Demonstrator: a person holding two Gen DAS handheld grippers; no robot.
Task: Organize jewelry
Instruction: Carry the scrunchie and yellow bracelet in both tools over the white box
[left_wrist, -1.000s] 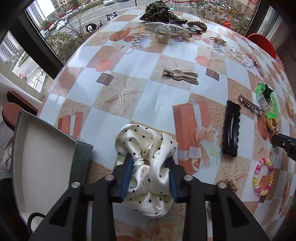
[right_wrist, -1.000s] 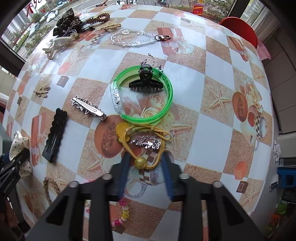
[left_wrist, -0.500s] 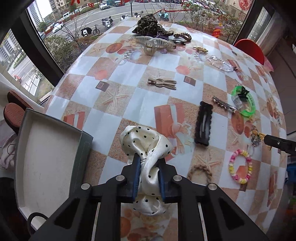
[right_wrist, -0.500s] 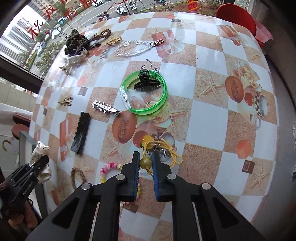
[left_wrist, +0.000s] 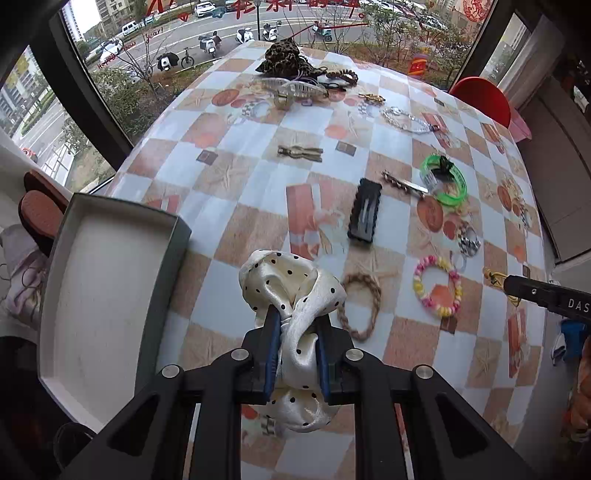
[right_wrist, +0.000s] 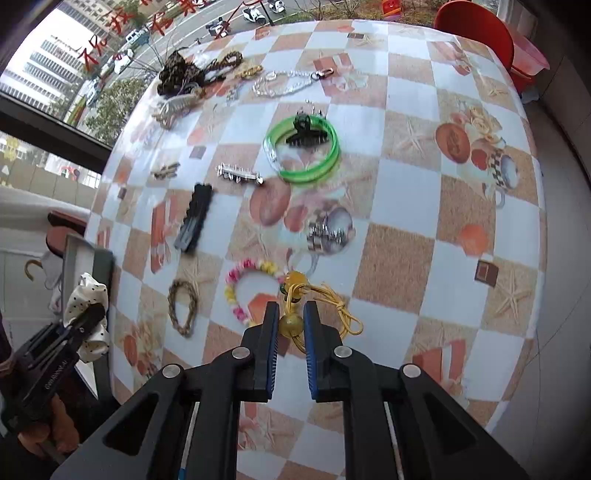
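My left gripper (left_wrist: 297, 314) is shut on a cream polka-dot scrunchie (left_wrist: 291, 284) and holds it above the table, just right of the open grey box (left_wrist: 96, 288) with a white lining. My right gripper (right_wrist: 290, 314) is shut on a yellow bead hair tie (right_wrist: 295, 295), lifted off the table with its cord loops hanging to the right. The left gripper and scrunchie (right_wrist: 88, 314) also show at the left edge of the right wrist view, by the box (right_wrist: 88, 258).
On the checkered tablecloth (left_wrist: 251, 177) lie a braided brown tie (left_wrist: 360, 306), a pastel bead bracelet (left_wrist: 437, 286), a black clip (left_wrist: 365, 210), a silver clip (left_wrist: 404, 183), a green bangle with a black claw clip (left_wrist: 443, 179), and more clips at the far edge. A red chair (left_wrist: 480, 98) stands behind.
Both grippers have risen and pulled back with their loads. The yellow hair tie has left the silver leaf clip on the table. The scrunchie has moved up beside the box.
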